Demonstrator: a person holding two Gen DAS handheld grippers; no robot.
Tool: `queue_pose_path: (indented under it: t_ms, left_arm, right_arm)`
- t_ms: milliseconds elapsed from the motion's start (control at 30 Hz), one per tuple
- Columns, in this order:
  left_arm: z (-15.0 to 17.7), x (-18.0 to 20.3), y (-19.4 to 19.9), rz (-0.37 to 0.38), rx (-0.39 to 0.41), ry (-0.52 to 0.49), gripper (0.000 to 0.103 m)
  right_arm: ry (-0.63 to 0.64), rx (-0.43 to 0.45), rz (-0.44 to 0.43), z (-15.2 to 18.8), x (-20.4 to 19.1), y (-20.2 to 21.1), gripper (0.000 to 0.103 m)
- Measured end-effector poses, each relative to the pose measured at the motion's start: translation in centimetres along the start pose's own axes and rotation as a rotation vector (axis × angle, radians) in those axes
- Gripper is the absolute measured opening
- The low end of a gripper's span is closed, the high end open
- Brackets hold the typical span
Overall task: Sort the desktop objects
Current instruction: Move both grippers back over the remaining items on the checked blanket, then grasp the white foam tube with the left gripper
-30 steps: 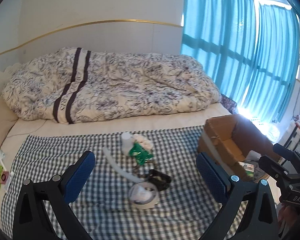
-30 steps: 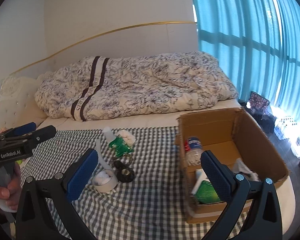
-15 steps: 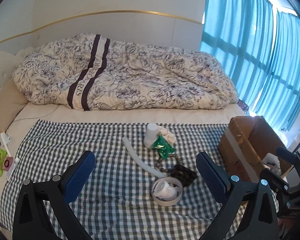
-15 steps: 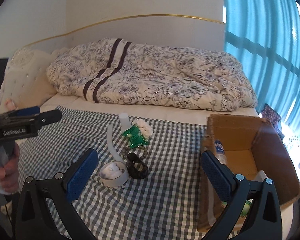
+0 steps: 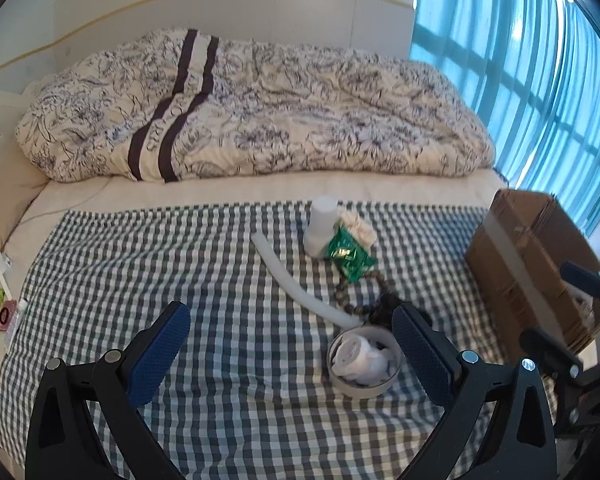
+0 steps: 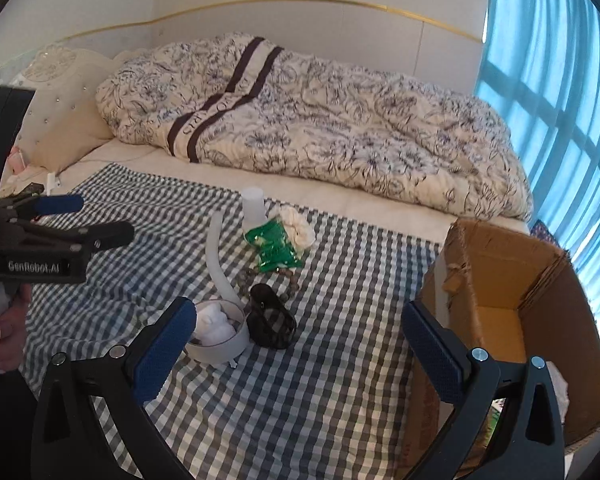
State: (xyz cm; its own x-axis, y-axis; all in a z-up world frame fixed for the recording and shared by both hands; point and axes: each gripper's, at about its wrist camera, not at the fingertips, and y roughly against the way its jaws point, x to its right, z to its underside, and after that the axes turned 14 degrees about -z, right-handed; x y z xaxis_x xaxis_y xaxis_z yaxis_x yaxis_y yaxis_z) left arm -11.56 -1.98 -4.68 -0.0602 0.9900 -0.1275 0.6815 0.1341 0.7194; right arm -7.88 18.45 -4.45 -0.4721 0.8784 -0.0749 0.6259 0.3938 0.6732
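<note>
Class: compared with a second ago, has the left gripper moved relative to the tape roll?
Yes. The left gripper has advanced toward the tape roll, which now sits beside its right finger.

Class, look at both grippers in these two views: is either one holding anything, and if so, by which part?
Nothing is held. The left gripper and right gripper are both open, with only the checked cloth between their fingers.

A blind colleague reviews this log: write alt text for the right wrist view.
The open right gripper hovers over a checked cloth on a bed, holding nothing. Ahead lie a tape roll, a dark pouch, a white tube, a green packet and a white bottle. An open cardboard box stands at right, the left gripper at left.
</note>
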Motion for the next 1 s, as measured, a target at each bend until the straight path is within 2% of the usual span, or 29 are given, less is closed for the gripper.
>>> queue_pose_path:
  t_ms: [367, 600, 1000]
  left_arm:
    - [0.1, -0.2, -6.2, -0.008, -0.087, -0.009, 0.103]
    - [-0.2, 1.3, -10.9, 0.006, -0.158, -0.013, 0.103]
    - [0.4, 3.5, -17.8, 0.009, -0.249, 0.019, 0.101]
  right_arm:
    - [-0.035, -0.06, -0.003, 0.0, 1.5, -4.5, 0.103]
    - [-0.041, -0.084, 0.007, -0.1, 2.7, -6.9, 0.103]
    - [-0.093, -0.137, -0.04, 0.6, 4.9, -11.3, 0.103]
